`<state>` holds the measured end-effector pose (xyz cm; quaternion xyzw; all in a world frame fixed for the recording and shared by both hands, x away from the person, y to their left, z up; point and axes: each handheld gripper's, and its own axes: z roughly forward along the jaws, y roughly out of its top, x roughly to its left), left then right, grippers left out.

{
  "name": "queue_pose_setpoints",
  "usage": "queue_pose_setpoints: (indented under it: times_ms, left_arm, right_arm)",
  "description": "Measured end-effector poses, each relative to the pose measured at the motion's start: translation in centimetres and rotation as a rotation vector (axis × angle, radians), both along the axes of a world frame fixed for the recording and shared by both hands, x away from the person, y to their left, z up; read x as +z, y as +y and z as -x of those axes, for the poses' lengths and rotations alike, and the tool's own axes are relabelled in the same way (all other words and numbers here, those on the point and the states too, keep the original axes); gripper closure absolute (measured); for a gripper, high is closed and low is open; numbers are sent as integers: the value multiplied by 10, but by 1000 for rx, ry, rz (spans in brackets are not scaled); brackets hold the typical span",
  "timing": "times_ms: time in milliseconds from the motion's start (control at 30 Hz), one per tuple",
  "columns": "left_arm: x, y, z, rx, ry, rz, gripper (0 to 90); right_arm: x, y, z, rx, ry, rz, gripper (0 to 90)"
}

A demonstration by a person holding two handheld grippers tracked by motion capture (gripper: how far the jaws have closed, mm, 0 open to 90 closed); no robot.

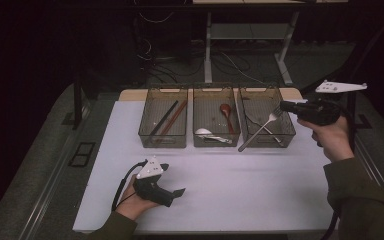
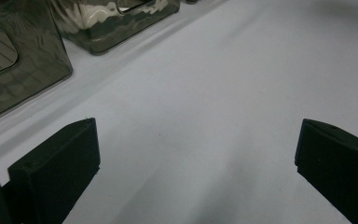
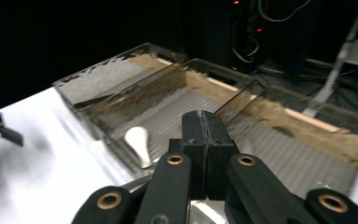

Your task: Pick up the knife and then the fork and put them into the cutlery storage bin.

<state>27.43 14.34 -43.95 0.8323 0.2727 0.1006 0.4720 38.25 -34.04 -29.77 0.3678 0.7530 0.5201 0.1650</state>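
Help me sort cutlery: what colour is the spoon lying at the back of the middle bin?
Dark red spoon; clearest in the high view.

The fork point(image 1: 261, 131) clamped between the right gripper point(image 1: 283, 106) pads looks like polished metal, thin and shiny. Those pads point(image 3: 193, 135) are matt black, rubbery, on smooth black plastic arms with brass-coloured rivets. Just beyond them, the bins point(image 1: 267, 117) are smoky, glossy clear plastic with ribbed floors. The table point(image 2: 223, 93) between the left gripper point(image 2: 196, 158) pads is matt white.

White table top point(image 1: 240, 195) is lit, room around it dark. Grey floor point(image 1: 45, 145) on both sides. Behind: white-legged desk frame point(image 1: 208, 50), loose cables point(image 1: 155, 55) on the floor.
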Motion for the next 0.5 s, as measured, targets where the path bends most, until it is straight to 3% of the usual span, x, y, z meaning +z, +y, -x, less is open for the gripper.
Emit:
queue_pose_setpoints:
  times_ms: [333,500]
  left_arm:
    - [0,0,0,3,2,6,0]
    - [0,0,0,2,5,5,0]
  right_arm:
    - [33,-23,-15,-112,-54,65,890]
    - [36,-33,-24,-170,-53,89,890]
